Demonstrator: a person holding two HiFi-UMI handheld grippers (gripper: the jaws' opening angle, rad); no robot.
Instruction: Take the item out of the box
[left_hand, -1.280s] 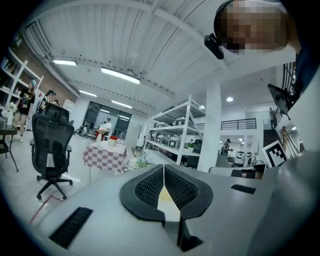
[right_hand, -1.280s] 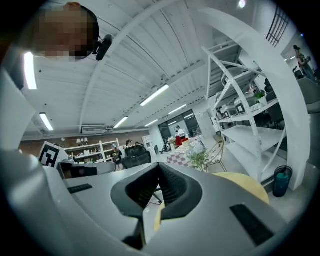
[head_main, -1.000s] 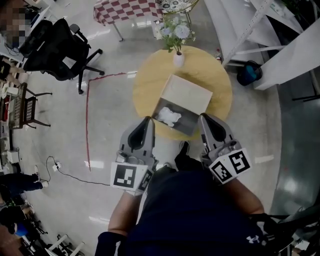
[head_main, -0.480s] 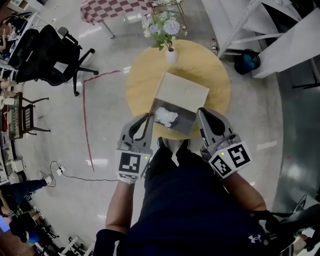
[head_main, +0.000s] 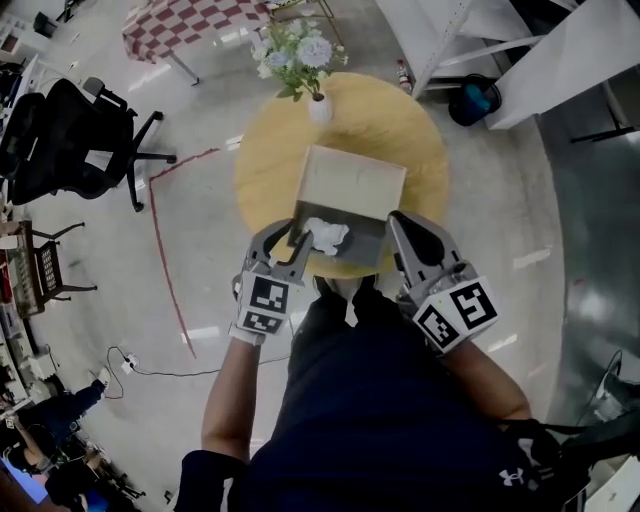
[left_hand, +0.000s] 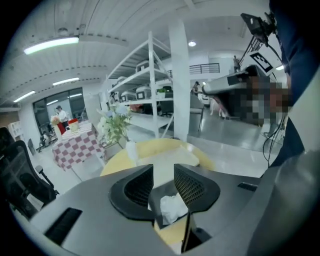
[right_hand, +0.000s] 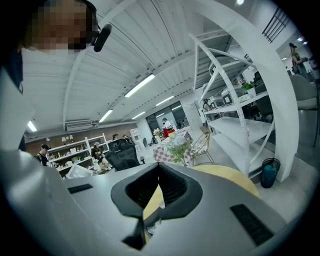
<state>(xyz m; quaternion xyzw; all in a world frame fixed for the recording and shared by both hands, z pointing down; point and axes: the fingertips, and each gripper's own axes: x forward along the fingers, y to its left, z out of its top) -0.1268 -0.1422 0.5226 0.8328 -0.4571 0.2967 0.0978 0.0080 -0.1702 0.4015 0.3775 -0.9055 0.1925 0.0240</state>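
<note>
An open cardboard box (head_main: 352, 185) sits on a round yellow table (head_main: 420, 140), and its dark inside holds a crumpled white item (head_main: 326, 236). My left gripper (head_main: 283, 241) hovers at the box's near left corner, just left of the item. Its jaws are opening and nothing is between them. The left gripper view looks past that gripper (left_hand: 163, 183) onto the white item (left_hand: 171, 208) lying beyond the gap. My right gripper (head_main: 404, 228) hangs at the box's near right edge, and the right gripper view shows this gripper (right_hand: 159, 172) shut and empty.
A white vase of flowers (head_main: 319, 106) stands on the table's far edge behind the box. A black office chair (head_main: 65, 140) and a checkered table (head_main: 190, 25) are to the left, and white shelving (head_main: 480, 40) with a blue bin (head_main: 472, 100) is to the right.
My left gripper has moved forward to the box's near left corner and its jaws have parted. The right gripper has kept its place by the box's near right edge.
</note>
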